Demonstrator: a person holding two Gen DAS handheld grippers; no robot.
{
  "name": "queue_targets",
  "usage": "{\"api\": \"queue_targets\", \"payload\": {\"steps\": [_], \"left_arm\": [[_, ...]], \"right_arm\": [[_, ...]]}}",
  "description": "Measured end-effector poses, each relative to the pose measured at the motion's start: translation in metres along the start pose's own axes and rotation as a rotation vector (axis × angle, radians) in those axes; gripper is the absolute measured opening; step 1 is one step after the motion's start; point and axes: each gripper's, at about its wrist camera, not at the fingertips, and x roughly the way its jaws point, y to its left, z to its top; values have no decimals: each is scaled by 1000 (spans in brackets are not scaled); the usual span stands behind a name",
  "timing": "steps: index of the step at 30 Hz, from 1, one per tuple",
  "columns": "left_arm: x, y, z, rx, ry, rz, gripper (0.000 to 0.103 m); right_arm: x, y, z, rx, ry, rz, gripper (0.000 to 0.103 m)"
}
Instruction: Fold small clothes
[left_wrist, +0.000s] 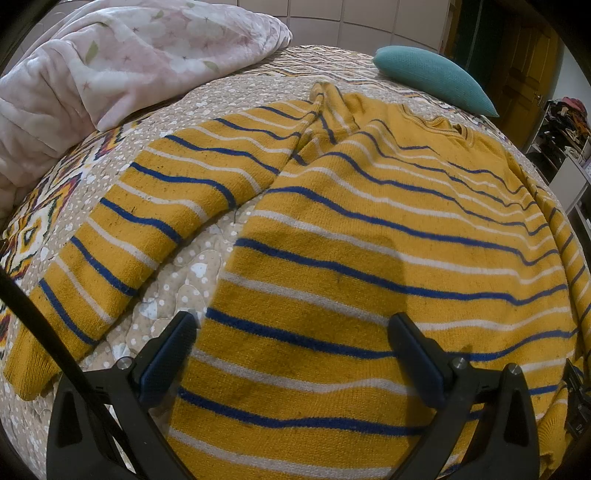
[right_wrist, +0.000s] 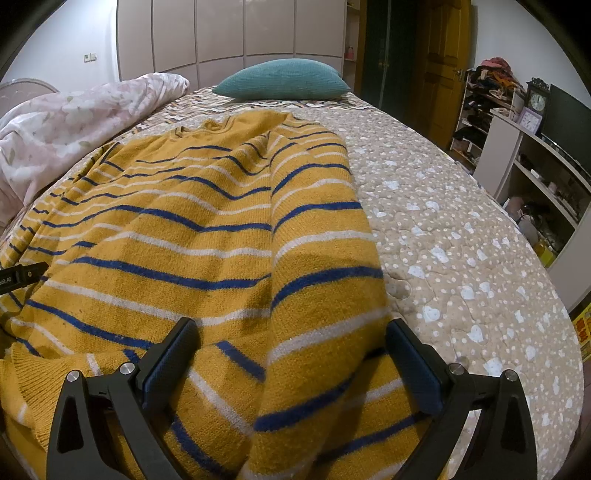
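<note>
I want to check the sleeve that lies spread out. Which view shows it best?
The left wrist view: the sleeve lies flat on the bedspread, visible shoulder to cuff. The right wrist view shows only the sweater body's folds.

I am viewing one garment: a mustard-yellow knit sweater (left_wrist: 369, 229) with blue and white stripes, lying spread on the bed, neckline at the far end. Beyond and left of my left claw (left_wrist: 291, 354), one sleeve is angling outward, flat. Between the spread fingers of my right claw (right_wrist: 291, 354), the other sleeve is lying folded over the body.
</note>
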Motion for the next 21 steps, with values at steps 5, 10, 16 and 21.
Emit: {"api": "queue_targets", "payload": {"steps": [5,10,16,21], "left_arm": [[0,0,0,0,0,0,103],[0,0,0,0,0,0,103],[0,1,0,0,0,-1,103],[0,1,0,1,0,-1,103]], "right_arm": [[0,1,-1,15,30,12,103],[1,1,-1,24,36,24,103],[0,-1,-1,24,34,24,103],[0,-1,-1,27,65,28,103]]}}
